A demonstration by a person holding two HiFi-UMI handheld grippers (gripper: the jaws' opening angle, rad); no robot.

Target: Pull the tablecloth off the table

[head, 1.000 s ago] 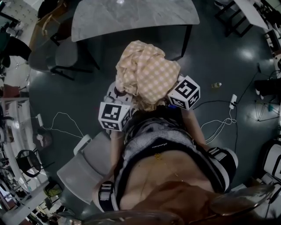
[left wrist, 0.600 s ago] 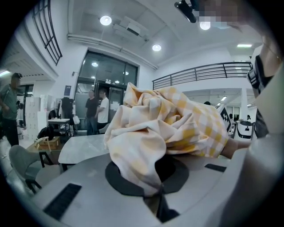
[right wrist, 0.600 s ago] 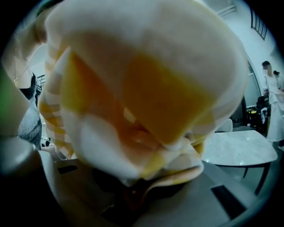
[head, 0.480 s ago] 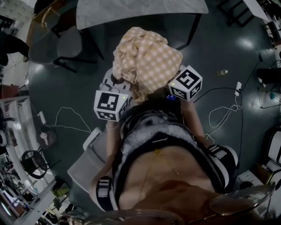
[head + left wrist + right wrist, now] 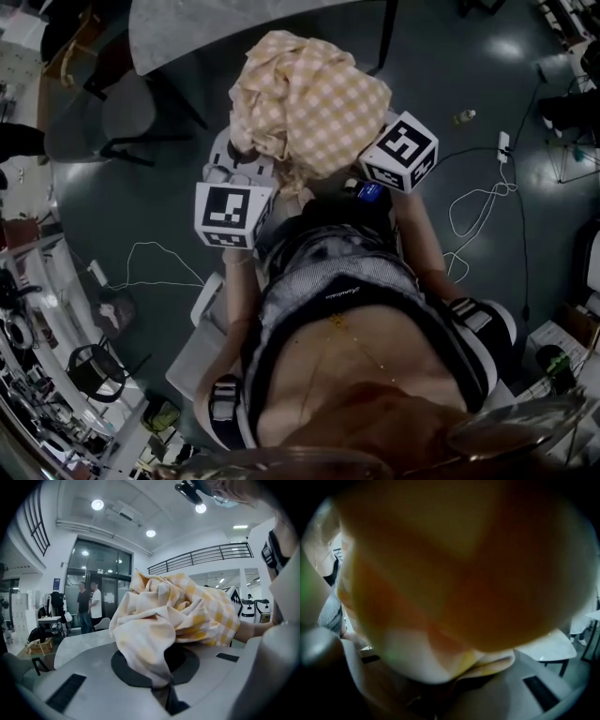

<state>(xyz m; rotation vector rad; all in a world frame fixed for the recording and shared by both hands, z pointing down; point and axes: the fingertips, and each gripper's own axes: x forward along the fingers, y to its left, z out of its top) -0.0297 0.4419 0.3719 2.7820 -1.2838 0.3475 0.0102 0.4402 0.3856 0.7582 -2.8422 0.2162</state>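
The yellow-and-white checked tablecloth (image 5: 309,103) hangs in a crumpled bundle in front of the person, off the grey marble table (image 5: 187,28). My left gripper (image 5: 246,169) is at the bundle's lower left, its marker cube toward the camera. In the left gripper view, the left gripper (image 5: 164,691) is shut on a fold of the tablecloth (image 5: 173,616). My right gripper (image 5: 370,173) is tucked under the bundle's right side. In the right gripper view the tablecloth (image 5: 464,573) covers nearly the whole picture and runs down into the right gripper (image 5: 440,691), which pinches it.
A dark chair (image 5: 103,117) stands left of the table, and a grey seat (image 5: 202,328) is beside the person's leg. Cables (image 5: 469,211), a power strip (image 5: 503,145) and a small bottle (image 5: 461,116) lie on the floor at right. Two people (image 5: 89,606) stand far off.
Both grippers have carried the cloth bundle a little up the picture. The table has slid toward the upper left edge of the head view. Both grips look the same.
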